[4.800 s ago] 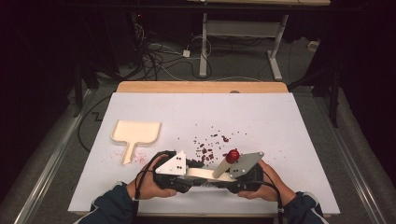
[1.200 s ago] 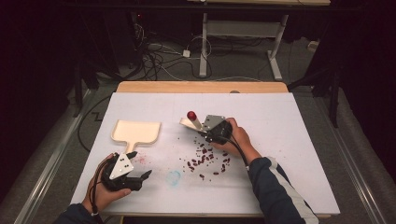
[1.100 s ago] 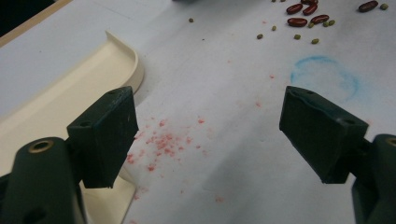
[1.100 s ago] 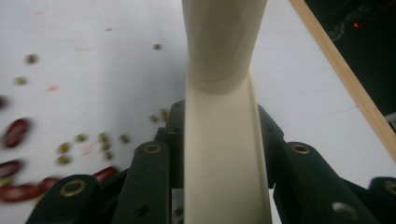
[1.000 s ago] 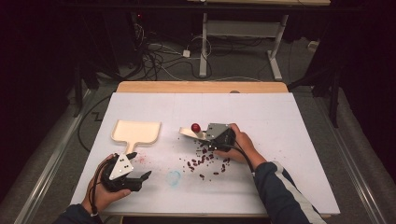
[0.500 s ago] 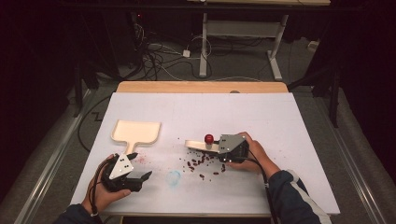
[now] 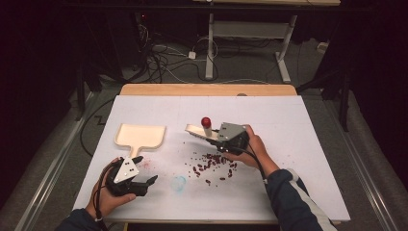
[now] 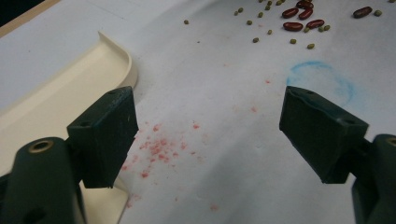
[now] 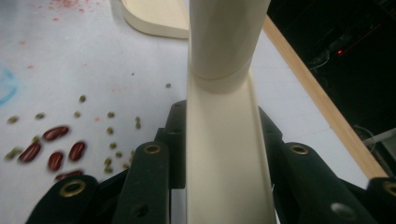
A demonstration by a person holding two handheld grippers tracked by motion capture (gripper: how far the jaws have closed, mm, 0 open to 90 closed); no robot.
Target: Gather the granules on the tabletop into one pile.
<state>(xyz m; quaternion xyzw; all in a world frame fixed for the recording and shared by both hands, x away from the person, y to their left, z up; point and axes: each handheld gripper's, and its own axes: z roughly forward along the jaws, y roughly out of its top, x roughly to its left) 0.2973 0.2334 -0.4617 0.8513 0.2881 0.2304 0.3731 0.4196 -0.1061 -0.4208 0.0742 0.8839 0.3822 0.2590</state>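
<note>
One cream dustpan [image 7: 140,134] lies flat at the counter's [image 7: 308,139] left. Left hand-held gripper [image 7: 146,182] rests just in front of it, jaws apart, holding nothing. One blue ring mark [image 7: 178,182]. Scattered red beans [image 7: 211,163] and small green beans [image 8: 268,31] at centre, too many to count. Right hand-held gripper [image 7: 217,138] is clamped on one cream brush [image 7: 199,131] with a red knob [image 7: 206,121], above the beans.

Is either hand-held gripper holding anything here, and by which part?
The right hand-held gripper clamps a cream brush by its flat handle. The left hand-held gripper is open and holds nothing.
</note>
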